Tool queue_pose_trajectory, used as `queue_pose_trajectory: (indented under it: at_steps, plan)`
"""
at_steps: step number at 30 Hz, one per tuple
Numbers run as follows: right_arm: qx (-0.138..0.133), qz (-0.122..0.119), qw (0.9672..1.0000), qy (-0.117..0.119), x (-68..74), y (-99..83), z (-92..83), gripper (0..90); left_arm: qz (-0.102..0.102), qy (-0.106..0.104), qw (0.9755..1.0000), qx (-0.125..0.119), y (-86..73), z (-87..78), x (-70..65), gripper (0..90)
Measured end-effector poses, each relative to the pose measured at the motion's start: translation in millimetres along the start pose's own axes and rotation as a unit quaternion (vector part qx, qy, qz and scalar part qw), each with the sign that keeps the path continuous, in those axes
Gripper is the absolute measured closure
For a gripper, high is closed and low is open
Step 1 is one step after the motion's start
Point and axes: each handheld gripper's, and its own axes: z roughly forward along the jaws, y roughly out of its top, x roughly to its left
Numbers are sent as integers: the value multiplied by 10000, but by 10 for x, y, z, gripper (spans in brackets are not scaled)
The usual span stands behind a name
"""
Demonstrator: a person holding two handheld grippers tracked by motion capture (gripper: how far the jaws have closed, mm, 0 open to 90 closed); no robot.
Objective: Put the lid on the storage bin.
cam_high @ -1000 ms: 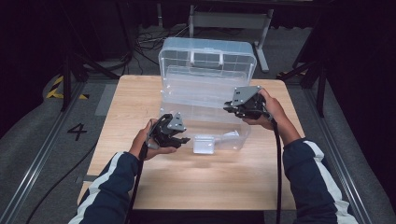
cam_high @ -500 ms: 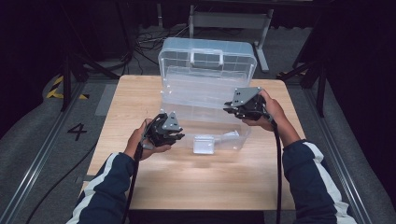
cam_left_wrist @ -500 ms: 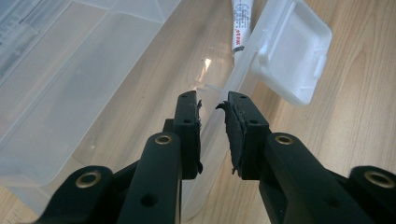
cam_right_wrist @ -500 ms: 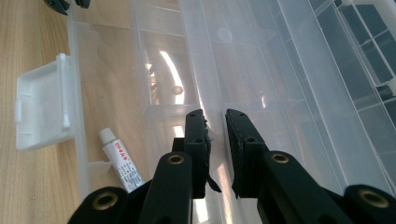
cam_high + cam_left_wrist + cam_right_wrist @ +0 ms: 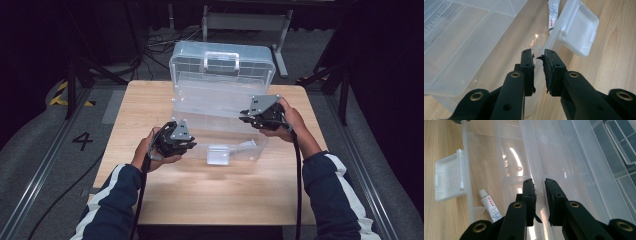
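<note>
My left tool (image 5: 187, 145), its jaws just closing to a narrow gap, now pinches the front wall of the open clear plastic organiser box (image 5: 200, 107) on the wooden table (image 5: 150, 100), having shifted slightly toward it from a second ago, so I judge the box is now braced. My right tool (image 5: 245, 119) holds a similar narrow gap over an inner divider; whether it grips I cannot tell. A small white tube (image 5: 553, 13) bears unreadable red print; the floor shows a "4" (image 5: 82, 141).
</note>
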Motion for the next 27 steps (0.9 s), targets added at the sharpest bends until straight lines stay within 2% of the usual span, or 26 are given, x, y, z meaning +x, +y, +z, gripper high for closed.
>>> queue_pose_trajectory:
  at_steps: [2, 6, 12, 14, 16, 18, 20, 22, 24, 27]
  plan:
    - [-13, 15, 10000, -9, 2, -3, 1, 788, -33, -57, 9999, -149, -22, -71, 11, 783]
    - [-37, 20, 10000, -26, 11, -13, 2, 787, 83, 166, 9995, -253, -55, -192, 23, 782]
    - [-55, 33, 10000, -18, 17, -20, 3, 786, -131, 225, 9991, -339, -140, -305, 99, 776]
    - [-65, 70, 10000, -9, 17, -23, 2, 784, -268, 296, 9982, -453, -160, -375, 142, 737]
    - [-75, 63, 10000, -7, 16, -27, 2, 784, -315, 397, 9974, -505, -157, -435, 175, 720]
    - [-80, 66, 9999, 1, 16, -29, 2, 784, -367, 393, 9969, -579, -151, -485, 204, 704]
    - [-82, 78, 9999, 2, 21, -31, 1, 783, -466, 483, 9954, -688, -140, -549, 239, 692]
    - [-84, 73, 9999, -7, 26, -30, 5, 783, -509, 591, 9946, -689, -140, -576, 268, 647]
    - [-82, 70, 9999, -5, 28, -31, 4, 783, -699, 671, 9921, -796, -157, -593, 314, 612]
    - [-76, 81, 9999, -2, 36, -28, 6, 783, -889, 702, 9899, -852, -211, -588, 381, 570]
